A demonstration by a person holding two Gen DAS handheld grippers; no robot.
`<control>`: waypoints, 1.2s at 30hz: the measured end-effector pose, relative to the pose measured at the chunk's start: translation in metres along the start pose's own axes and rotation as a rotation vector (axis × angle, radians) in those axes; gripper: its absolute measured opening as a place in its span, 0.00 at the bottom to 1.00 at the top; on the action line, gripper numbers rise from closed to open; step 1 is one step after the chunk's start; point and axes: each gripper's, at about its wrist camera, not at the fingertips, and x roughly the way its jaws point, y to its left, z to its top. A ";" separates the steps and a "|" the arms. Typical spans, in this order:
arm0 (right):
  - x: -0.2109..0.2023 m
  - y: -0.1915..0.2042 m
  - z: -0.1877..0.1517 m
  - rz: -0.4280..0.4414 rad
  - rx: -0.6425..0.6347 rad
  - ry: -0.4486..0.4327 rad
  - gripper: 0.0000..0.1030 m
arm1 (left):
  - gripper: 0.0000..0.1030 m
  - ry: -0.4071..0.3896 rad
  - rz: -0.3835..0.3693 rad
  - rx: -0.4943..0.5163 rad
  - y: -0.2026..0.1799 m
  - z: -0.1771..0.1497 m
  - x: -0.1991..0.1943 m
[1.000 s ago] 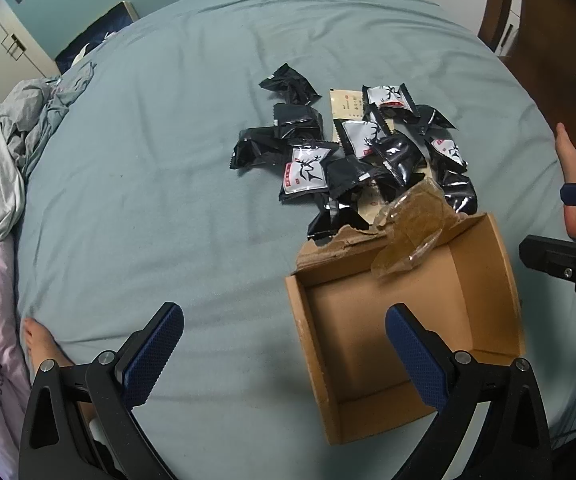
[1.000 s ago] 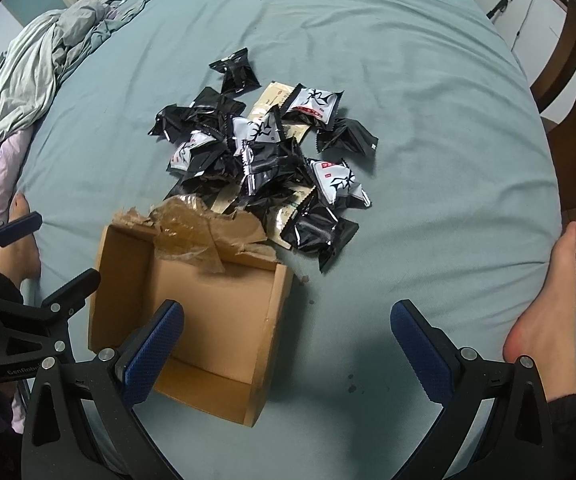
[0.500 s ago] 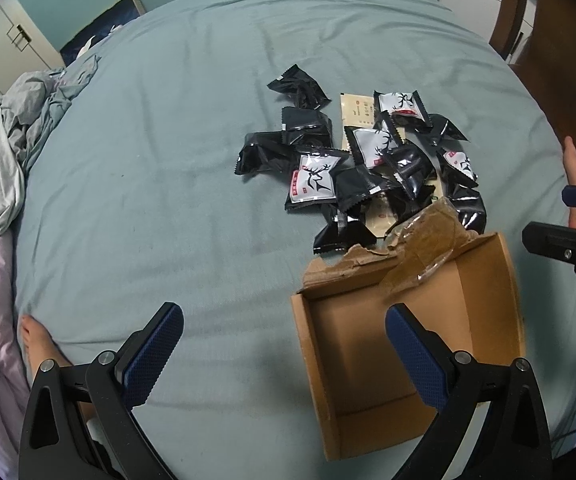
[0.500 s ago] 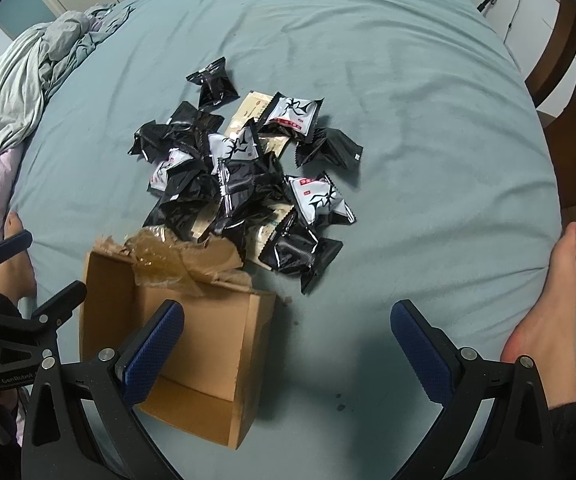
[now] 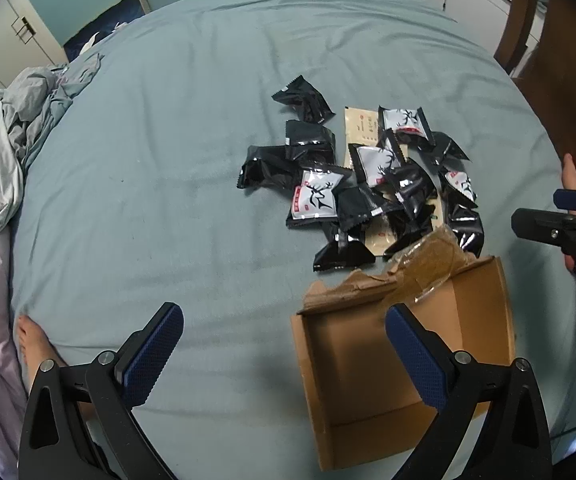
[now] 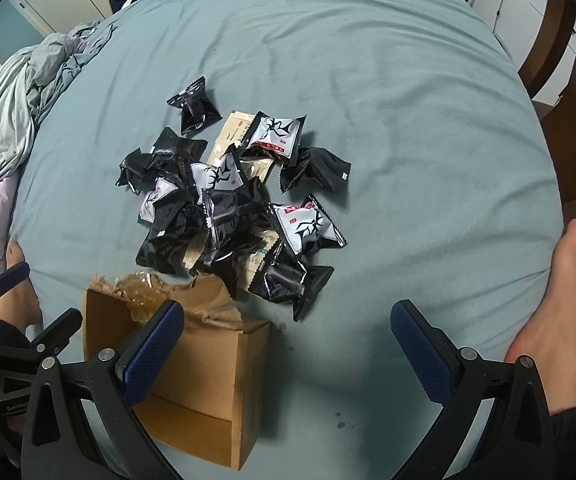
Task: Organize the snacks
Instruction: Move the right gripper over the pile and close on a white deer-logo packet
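Teal bedsheet carries a loose heap of black snack packets, some white-faced, a few beige. Cardboard box sits open and empty just beside the heap's near edge, torn flap and tape toward the packets. Left gripper hovers wide open, holding nothing; right gripper likewise wide, empty. Bare foot at the sheet's right edge.

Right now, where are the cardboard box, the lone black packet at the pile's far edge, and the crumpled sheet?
cardboard box point(image 5: 352, 364), left wrist view, inner floor.
lone black packet point(image 5: 304, 101), left wrist view, wrapper middle.
crumpled sheet point(image 6: 27, 100), right wrist view, grey folds.
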 end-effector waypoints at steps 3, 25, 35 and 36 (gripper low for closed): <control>0.003 0.002 0.003 -0.006 -0.007 0.000 1.00 | 1.00 -0.006 -0.002 -0.013 0.004 0.004 -0.001; 0.056 -0.012 0.037 -0.022 0.037 0.044 1.00 | 1.00 -0.004 0.014 -0.042 0.004 0.021 0.004; 0.088 -0.024 0.053 0.004 0.061 0.092 1.00 | 1.00 0.049 -0.055 -0.114 0.012 0.032 0.020; 0.093 -0.026 0.054 0.010 0.064 0.105 1.00 | 1.00 0.052 -0.058 -0.123 0.015 0.033 0.022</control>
